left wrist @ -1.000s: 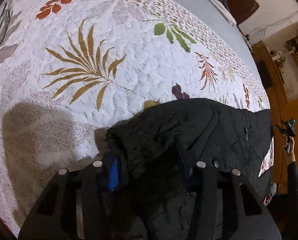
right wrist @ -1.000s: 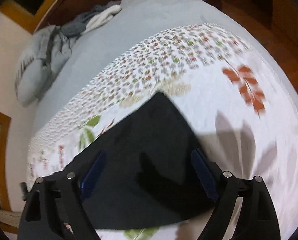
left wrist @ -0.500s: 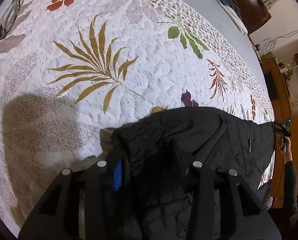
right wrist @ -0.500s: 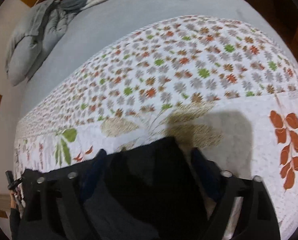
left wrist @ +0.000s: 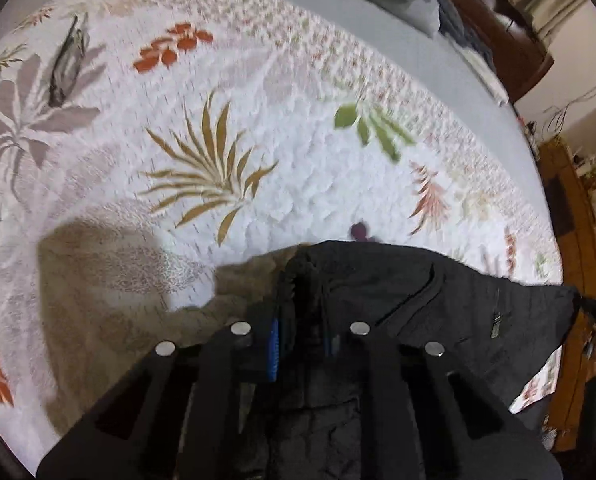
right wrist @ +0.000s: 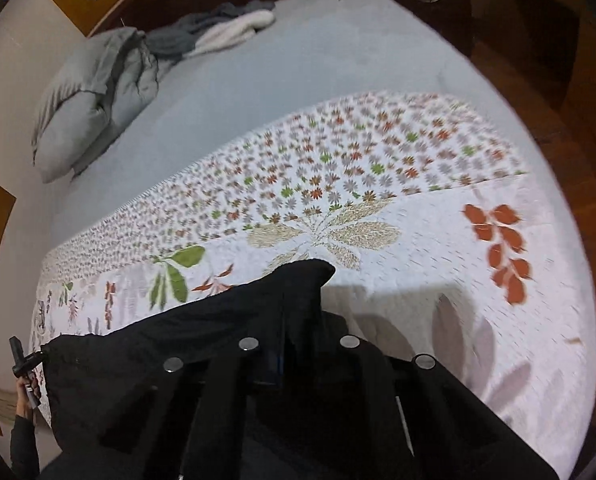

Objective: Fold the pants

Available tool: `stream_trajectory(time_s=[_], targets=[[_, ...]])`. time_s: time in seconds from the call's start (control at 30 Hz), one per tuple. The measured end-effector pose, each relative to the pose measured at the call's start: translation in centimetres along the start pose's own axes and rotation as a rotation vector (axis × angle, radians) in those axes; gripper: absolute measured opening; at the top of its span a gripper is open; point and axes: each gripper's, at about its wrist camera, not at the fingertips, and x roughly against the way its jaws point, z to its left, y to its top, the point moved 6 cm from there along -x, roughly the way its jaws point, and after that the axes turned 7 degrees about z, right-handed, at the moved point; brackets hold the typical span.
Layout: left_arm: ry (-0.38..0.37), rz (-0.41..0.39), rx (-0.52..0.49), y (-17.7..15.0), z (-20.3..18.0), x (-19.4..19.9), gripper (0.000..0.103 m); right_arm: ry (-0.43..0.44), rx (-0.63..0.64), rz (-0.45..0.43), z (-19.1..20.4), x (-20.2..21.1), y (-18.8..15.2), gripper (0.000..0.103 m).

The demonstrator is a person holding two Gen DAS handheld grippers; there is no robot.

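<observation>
No brand, label or readable writing anywhere. The black pants (left wrist: 398, 292) are stretched across the foot of a floral quilt (left wrist: 225, 152), held by two corners. Left gripper (left wrist: 302, 340) is clenched on one bunched corner, its jaws having just closed w/ fabric pinched between the blue pads; right gripper (right wrist: 298, 356) is clamped on the opposite corner, jaws also just closed onto cloth. Both views are motion-blurred, so quilt print smears. Lower part of the pants is hidden under the gripper bodies & cut off by the frame edge. A small metal bit on the fabric, maybe a zip pull, is too tiny to tell. Grey pillow (right wrist: 81, 108) lies far back on grey sheet (right wrist: 298, 64).
</observation>
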Motion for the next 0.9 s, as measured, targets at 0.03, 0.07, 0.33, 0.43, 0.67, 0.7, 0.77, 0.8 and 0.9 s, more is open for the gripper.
stream_trajectory(time_s=[0.03,0.07,0.33,0.43,0.67,0.7,0.77,0.8,0.9], targets=[[0.001,-0.005,-0.01,0.0,-0.4,0.6,0.014,-0.003,-0.003,-0.009,0.2,0.9,-0.3,0.009],[0.004,-0.01,-0.02,-0.1,-0.8,1.0,0.014,-0.006,-0.004,-0.016,0.3,1.7,-0.7,0.009],[-0.028,-0.118,-0.08,-1.1,-4.6,6.5,0.012,-0.029,-0.024,-0.125,0.3,9.8,-4.5,0.007],[-0.063,-0.171,-0.104,-2.1,-6.0,9.6,0.012,-0.033,-0.016,-0.179,0.6,12.6,-6.3,0.007],[-0.135,-0.241,-0.151,-6.9,-6.8,14.8,0.012,0.003,-0.009,-0.267,-0.1,17.6,-13.2,0.007],[-0.147,-0.249,-0.149,-8.0,-6.5,15.4,0.012,0.015,-0.009,-0.281,-0.2,18.3,-14.5,0.007],[-0.164,-0.26,-0.151,-9.7,-6.0,16.2,0.012,0.026,-0.001,-0.311,-0.3,19.5,-16.8,0.007],[-0.175,-0.267,-0.148,-10.8,-5.6,16.6,0.012,0.027,0.0,-0.324,-0.5,20.0,-18.2,0.007],[-0.206,-0.279,-0.133,-13.5,-4.2,17.5,0.012,0.016,-0.001,-0.351,-0.9,20.9,-21.5,0.007]])
